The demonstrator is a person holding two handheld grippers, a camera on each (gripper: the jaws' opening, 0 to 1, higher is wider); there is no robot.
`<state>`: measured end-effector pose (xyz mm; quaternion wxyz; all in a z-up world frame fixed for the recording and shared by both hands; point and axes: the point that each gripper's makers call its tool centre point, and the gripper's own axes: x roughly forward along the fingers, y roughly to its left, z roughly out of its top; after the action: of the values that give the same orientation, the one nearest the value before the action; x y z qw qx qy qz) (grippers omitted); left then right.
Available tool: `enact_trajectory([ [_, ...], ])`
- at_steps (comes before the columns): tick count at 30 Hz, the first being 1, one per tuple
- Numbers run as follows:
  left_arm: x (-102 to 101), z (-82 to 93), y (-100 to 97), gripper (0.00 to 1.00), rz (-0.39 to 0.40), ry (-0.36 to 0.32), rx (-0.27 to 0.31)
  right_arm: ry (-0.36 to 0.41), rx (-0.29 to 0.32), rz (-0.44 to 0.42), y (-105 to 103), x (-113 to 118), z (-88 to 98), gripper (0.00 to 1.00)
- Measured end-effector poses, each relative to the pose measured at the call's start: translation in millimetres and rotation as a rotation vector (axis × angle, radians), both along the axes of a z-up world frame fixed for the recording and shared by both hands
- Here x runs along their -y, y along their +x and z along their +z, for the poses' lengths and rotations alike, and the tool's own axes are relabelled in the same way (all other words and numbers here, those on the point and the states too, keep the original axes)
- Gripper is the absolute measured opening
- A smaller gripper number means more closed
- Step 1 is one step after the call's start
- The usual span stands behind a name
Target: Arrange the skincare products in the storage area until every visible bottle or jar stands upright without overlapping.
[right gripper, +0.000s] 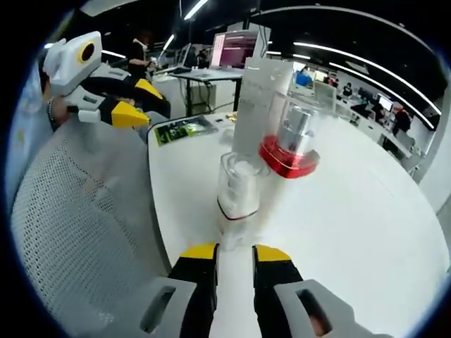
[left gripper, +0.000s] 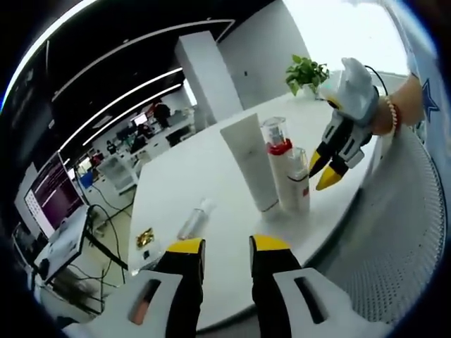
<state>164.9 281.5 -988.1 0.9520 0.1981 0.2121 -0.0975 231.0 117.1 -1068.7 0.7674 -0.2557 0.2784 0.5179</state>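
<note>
On the white table (left gripper: 211,176), three skincare products stand upright in a tight cluster: a tall white tube (left gripper: 251,160), a pump bottle with a red collar (left gripper: 279,156) just beside it, and a shorter clear-capped bottle (left gripper: 299,182) at the near right of the group. They appear to touch or nearly touch one another. One item is not upright: a small clear bottle (left gripper: 195,219) lies on its side, well apart from the cluster, to the left and nearer the table's edge, its long axis running diagonally away from the left gripper (left gripper: 225,246). A small gold packet (left gripper: 145,237) lies near it.

The left gripper hangs just off the near edge, jaws a little apart and empty; the lying bottle sits ahead and slightly left of it, closer to it than to the other hand. The right gripper (right gripper: 235,253) points at the clear-capped bottle (right gripper: 238,189) from close by, jaws nearly closed with only a narrow gap, holding nothing.

Judging by this layout, the lying bottle is the remaining work, and the left gripper is better placed to reach it, approaching across its long axis.
</note>
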Motion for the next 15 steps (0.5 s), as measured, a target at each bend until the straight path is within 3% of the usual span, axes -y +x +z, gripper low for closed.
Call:
enact_trajectory([
  [6,-2,-1.3,0.4,0.21,0.01,0.002,-0.008,0.018,-0.03,-0.091,21,22,0.0,0.12],
  [10,-3,-2.5,0.5,0.22,0.014,-0.007,-0.021,0.009,-0.005,-0.134,37,32,0.6,0.12],
  [13,-7,-1.7,2.1,0.24,0.024,-0.042,-0.037,0.016,-0.012,-0.172,44,37,0.7,0.12],
  [15,-14,-2.4,4.6,0.25,0.066,-0.112,-0.069,0.038,-0.026,-0.202,45,38,1.1,0.13],
])
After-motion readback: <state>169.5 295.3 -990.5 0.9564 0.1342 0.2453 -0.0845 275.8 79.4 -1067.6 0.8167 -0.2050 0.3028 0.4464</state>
